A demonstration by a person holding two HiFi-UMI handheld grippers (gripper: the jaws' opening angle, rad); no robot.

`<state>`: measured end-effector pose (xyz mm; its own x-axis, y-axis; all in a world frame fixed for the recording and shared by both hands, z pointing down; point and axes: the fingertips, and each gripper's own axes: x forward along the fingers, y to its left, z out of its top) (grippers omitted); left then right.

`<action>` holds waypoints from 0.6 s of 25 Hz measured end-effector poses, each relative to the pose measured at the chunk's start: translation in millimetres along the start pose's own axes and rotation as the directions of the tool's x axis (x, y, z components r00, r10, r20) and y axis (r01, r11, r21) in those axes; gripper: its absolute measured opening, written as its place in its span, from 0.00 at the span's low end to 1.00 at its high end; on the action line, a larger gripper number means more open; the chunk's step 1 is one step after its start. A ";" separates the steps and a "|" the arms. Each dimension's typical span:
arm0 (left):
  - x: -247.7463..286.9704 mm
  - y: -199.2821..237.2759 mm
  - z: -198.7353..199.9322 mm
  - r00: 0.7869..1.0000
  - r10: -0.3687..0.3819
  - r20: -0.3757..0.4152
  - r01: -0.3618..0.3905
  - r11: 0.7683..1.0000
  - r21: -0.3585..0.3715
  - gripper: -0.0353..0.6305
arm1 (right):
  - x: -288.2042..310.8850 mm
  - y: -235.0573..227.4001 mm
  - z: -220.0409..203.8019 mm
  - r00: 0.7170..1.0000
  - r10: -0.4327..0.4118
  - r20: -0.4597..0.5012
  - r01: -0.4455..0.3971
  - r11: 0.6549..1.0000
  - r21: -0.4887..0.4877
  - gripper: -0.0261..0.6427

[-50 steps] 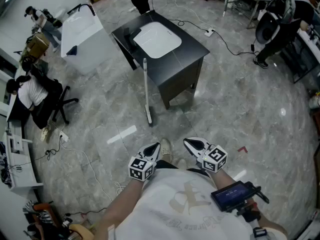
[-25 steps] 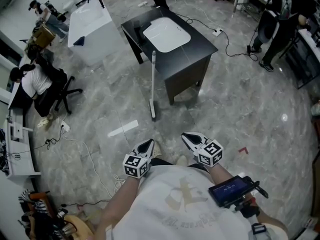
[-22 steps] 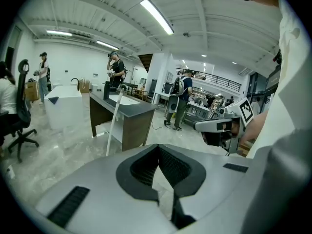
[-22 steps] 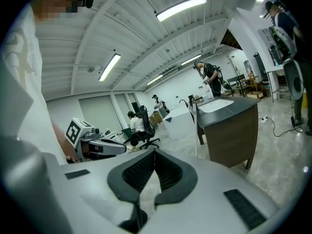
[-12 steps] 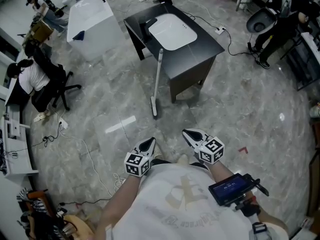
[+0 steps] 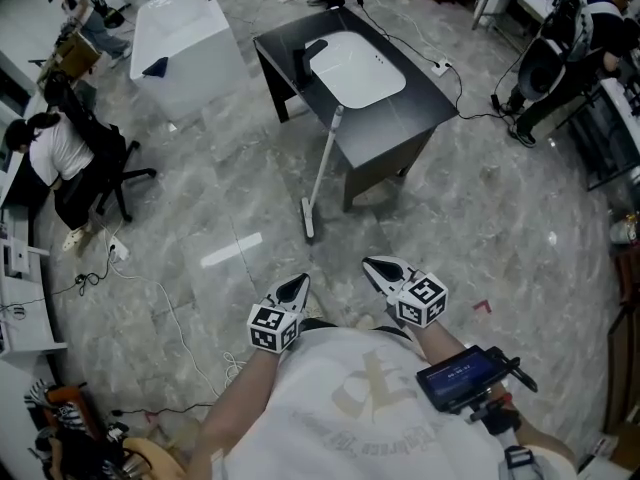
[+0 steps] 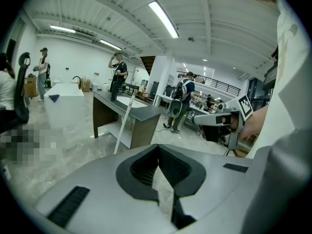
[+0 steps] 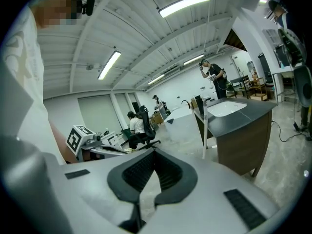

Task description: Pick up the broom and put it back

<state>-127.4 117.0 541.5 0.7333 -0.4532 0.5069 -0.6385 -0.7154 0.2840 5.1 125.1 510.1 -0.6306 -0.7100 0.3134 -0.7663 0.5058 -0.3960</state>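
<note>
Broom (image 6: 322, 168) leaned against sink table (image 6: 396, 124); likely light, stiff, slim: grip mid-handle. Left gripper (image 6: 297, 287), right gripper (image 6: 381, 267) both clenched, empty.

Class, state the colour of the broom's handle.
White; the broom shows best in the head view.

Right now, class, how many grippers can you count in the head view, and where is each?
2. The left gripper is at lower centre-left, and the right gripper is just right of it. Both are shut and empty, with the broom ahead of them. None seems hidden.
</note>
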 end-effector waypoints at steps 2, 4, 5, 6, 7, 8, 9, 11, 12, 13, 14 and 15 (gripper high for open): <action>-0.2 7.5 4.0 1.000 -0.005 0.006 0.005 1.000 0.000 0.07 | 7.3 -0.2 4.6 1.000 -0.008 -0.002 0.008 1.000 -0.006 0.06; 1.4 16.0 9.0 1.000 -0.010 0.009 0.010 1.000 0.000 0.07 | 14.9 -2.6 9.1 1.000 -0.017 -0.005 0.017 1.000 -0.007 0.06; 2.3 20.5 11.1 1.000 -0.012 0.010 0.012 1.000 -0.001 0.07 | 19.0 -3.9 10.9 1.000 -0.020 -0.007 0.020 1.000 -0.008 0.06; 3.1 24.8 12.8 1.000 -0.014 0.010 0.014 1.000 -0.002 0.07 | 23.0 -5.0 12.2 1.000 -0.023 -0.009 0.023 1.000 -0.008 0.06; 3.7 29.0 13.9 1.000 -0.016 0.011 0.016 1.000 -0.003 0.07 | 26.7 -5.9 13.1 1.000 -0.027 -0.011 0.027 1.000 -0.008 0.06; 4.1 32.9 14.6 1.000 -0.018 0.012 0.018 1.000 -0.004 0.07 | 30.2 -6.4 13.8 0.999 -0.031 -0.012 0.030 1.000 -0.008 0.07; 4.3 36.8 15.4 1.000 -0.020 0.013 0.020 1.000 -0.004 0.07 | 33.7 -6.6 14.4 0.999 -0.034 -0.013 0.034 0.999 -0.007 0.06; 3.9 44.7 17.3 1.000 -0.025 0.015 0.025 1.000 -0.005 0.07 | 41.2 -6.3 15.8 0.999 -0.043 -0.013 0.043 0.999 -0.003 0.07; 3.5 48.4 18.5 0.999 -0.029 0.016 0.029 1.000 -0.005 0.07 | 45.1 -6.1 16.8 0.999 -0.048 -0.011 0.048 0.999 0.001 0.06; 3.2 52.1 19.8 0.999 -0.034 0.015 0.034 0.999 -0.004 0.07 | 49.0 -6.4 18.0 0.998 -0.055 -0.009 0.055 0.998 0.006 0.06; 2.9 55.9 21.0 0.999 -0.040 0.015 0.040 0.999 -0.003 0.07 | 52.9 -7.0 19.4 0.998 -0.062 -0.005 0.062 0.998 0.014 0.06; 2.4 60.0 22.0 0.999 -0.045 0.014 0.045 0.999 -0.002 0.07 | 56.9 -7.5 21.0 0.998 -0.069 -0.001 0.069 0.997 0.022 0.06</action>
<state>-158.8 61.3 541.8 0.7643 -0.4280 0.4823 -0.6054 -0.7339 0.3080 -22.5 70.6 512.9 -0.5760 -0.7431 0.3408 -0.8053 0.4443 -0.3925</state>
